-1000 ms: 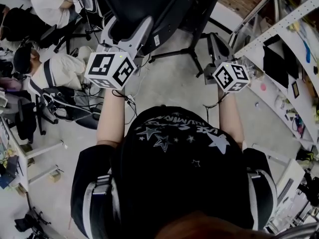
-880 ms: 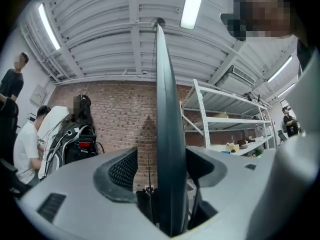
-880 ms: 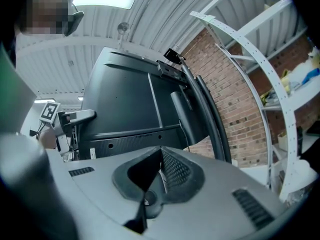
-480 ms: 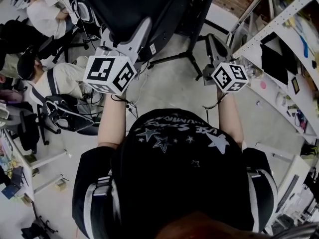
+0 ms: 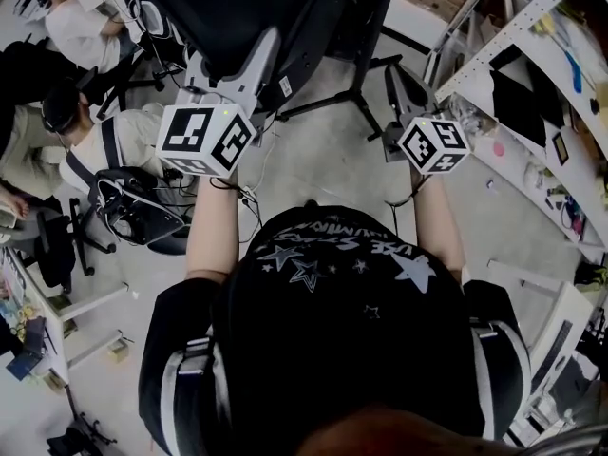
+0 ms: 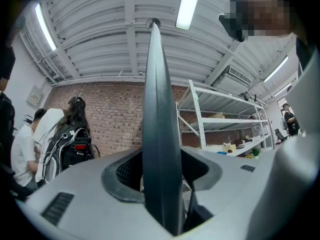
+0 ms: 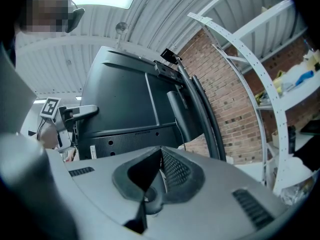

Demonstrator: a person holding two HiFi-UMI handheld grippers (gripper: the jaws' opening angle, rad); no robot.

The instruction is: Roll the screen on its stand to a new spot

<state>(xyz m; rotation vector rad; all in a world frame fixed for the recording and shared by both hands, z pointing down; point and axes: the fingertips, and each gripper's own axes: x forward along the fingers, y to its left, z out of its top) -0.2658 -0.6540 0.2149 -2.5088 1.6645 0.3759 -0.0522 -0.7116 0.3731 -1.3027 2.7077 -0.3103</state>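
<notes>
The big black screen (image 5: 252,8) stands on a dark stand with splayed legs (image 5: 353,103) in front of me. My left gripper (image 5: 269,44) reaches up to the screen's left edge. In the left gripper view that thin dark edge (image 6: 161,109) runs straight up between the pads, and the left gripper (image 6: 161,179) is shut on it. My right gripper (image 5: 394,76) hangs by the stand's right side, apart from it. In the right gripper view the right gripper (image 7: 161,158) is shut with nothing in it, and the screen's back (image 7: 125,104) rises beyond.
Seated people (image 5: 100,136) and office chairs (image 5: 138,217) fill the left side. White metal shelving (image 5: 532,65) with small items lines the right. Cables (image 5: 249,198) lie on the concrete floor near my feet. A brick wall (image 6: 110,114) stands behind.
The head view has shifted: the shelving and the seated people have slid a little in the picture. Both grippers keep nearly the same places by the screen.
</notes>
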